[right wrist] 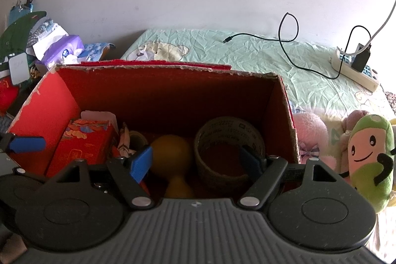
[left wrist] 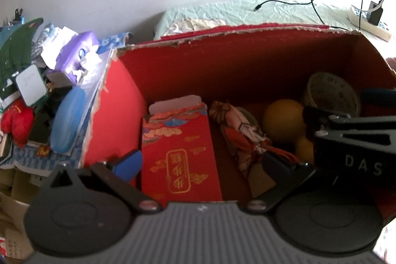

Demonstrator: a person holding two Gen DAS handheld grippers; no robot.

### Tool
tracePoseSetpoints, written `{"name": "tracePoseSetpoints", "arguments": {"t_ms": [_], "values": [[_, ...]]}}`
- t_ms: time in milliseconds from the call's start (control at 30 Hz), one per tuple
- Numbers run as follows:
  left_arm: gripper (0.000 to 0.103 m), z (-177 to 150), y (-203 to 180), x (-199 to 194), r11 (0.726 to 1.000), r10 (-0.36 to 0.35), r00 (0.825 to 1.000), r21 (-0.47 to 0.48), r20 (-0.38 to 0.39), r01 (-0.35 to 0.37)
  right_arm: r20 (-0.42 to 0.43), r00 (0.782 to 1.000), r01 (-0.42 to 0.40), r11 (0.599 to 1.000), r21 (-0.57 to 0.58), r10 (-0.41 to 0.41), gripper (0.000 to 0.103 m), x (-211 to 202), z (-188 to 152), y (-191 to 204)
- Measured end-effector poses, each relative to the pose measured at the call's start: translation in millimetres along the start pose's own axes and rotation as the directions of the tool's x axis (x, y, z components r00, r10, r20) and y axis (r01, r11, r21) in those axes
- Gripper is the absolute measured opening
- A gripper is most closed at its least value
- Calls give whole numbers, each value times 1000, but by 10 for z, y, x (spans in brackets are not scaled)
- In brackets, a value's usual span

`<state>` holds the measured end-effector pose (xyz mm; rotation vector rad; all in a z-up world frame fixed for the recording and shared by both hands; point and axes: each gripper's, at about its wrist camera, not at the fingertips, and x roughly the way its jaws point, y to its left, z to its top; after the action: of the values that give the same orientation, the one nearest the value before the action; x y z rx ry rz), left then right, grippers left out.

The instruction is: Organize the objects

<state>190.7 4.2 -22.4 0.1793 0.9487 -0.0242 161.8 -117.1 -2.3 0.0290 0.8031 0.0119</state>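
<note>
The left gripper (left wrist: 200, 162) hangs spread wide over the red packet (left wrist: 182, 152), holding nothing. The right gripper (right wrist: 196, 161) is spread wide too, empty, above the yellow gourd (right wrist: 170, 152) and tape roll (right wrist: 229, 147). Everything sits packed side by side in the red box (right wrist: 173, 95), probably to keep it tidy.

- The left gripper (left wrist: 201, 165) has its blue fingers (left wrist: 128, 165) spread wide over the red box (left wrist: 116, 120).
- Between them stands a red packet (left wrist: 180, 155).
- Beside the right finger lie a patterned bundle (left wrist: 242, 132) and a yellow gourd (left wrist: 284, 123).
</note>
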Motion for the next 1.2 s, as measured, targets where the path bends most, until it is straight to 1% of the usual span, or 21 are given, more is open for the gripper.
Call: {"name": "tracePoseSetpoints", "arguments": {"t_ms": [167, 333, 467, 533, 633, 800, 1000, 1067, 1200], "values": [[103, -9, -47, -25, 999, 27, 999, 33, 28, -28, 2, 1000, 0, 1000, 1, 0, 79, -2, -5, -11], [102, 14, 26, 4, 1000, -15, 1000, -9, 10, 15, 2, 1000, -2, 1000, 3, 2, 79, -1, -9, -12], [102, 21, -2, 20, 1000, -15, 1000, 12, -7, 15, 0, 1000, -6, 1000, 16, 6, 79, -8, 8, -24], [102, 23, -3, 25, 1000, -19, 1000, 19, -17, 19, -5, 1000, -18, 999, 43, 18, 79, -34, 24, -54], [97, 18, 8, -27, 999, -25, 1000, 22, -17, 25, -12, 999, -38, 995, 90, 39, 78, -96, 36, -128], [99, 21, 59, -171, 999, -50, 999, -10, 2, 50, -1, 999, -41, 991, 124, 42, 78, -194, 24, -213], [100, 26, 107, -303, 996, -73, 997, -47, -4, 73, 20, 999, -46, 989, 140, 43, 78, -318, 24, -218], [100, 25, 144, -369, 994, -79, 997, -74, -7, 78, 25, 999, -50, 987, 149, 47, 78, -376, 25, -221], [100, -7, 198, -484, 990, -91, 996, -113, -6, 90, 26, 999, -35, 988, 151, 31, 78, -467, 13, -197]]}}
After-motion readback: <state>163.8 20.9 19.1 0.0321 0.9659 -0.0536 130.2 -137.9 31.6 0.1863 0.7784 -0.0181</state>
